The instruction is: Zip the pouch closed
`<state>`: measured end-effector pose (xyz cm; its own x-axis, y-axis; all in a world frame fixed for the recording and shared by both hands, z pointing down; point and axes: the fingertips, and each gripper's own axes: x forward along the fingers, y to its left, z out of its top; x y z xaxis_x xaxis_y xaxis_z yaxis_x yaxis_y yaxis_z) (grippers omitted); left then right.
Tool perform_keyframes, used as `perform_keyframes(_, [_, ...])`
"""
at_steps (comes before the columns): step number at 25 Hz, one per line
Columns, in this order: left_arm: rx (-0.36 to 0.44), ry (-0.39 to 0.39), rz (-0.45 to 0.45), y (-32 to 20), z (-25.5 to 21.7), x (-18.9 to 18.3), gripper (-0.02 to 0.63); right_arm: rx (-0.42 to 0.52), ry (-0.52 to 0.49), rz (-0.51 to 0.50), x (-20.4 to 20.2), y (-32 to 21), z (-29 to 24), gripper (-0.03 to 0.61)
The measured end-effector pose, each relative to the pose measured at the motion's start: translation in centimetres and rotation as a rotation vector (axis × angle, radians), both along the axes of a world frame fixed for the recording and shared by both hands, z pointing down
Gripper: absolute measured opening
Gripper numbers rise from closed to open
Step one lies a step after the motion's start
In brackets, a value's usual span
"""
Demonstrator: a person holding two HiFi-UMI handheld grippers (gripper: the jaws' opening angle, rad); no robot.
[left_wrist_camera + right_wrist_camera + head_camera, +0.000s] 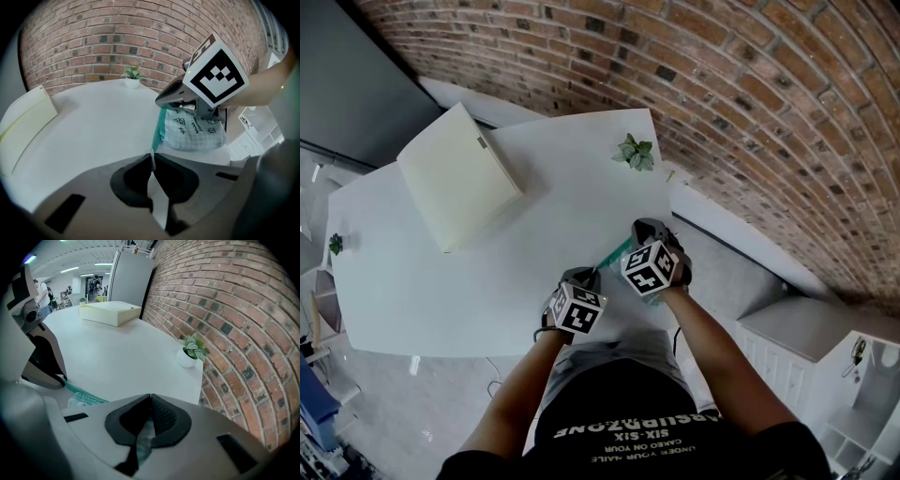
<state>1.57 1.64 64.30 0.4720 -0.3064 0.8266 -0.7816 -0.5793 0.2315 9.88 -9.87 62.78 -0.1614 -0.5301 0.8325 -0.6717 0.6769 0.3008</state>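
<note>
A pale green checked pouch (194, 129) with a teal zipper (158, 129) lies near the front edge of the white table (534, 234). My left gripper (151, 157) is shut on a thin white tab at the near end of the zipper. From there the zipper (79, 391) runs across to my right gripper (149, 401), which is shut on pale green pouch fabric. In the head view the teal zipper (614, 253) stretches between the left gripper (587, 275) and the right gripper (637, 234). The zipper's slider is hidden.
A cream box (459, 176) lies at the table's far left. A small potted plant (636, 152) stands at the far edge by the brick wall (750, 112). The table's front edge runs just below the grippers. White cabinets (806, 347) stand to the right.
</note>
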Motion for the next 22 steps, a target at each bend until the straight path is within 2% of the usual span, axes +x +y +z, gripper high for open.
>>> perform_keyframes(8, [0.003,0.001,-0.002,-0.03,-0.04,0.01,0.02,-0.007,-0.008,-0.01,0.11,-0.12,0.09,0.002])
perform_keyframes(22, [0.008,-0.001,0.0,-0.04,-0.02,-0.05,0.021,-0.063,-0.087,0.028,0.43,-0.33,0.18,0.003])
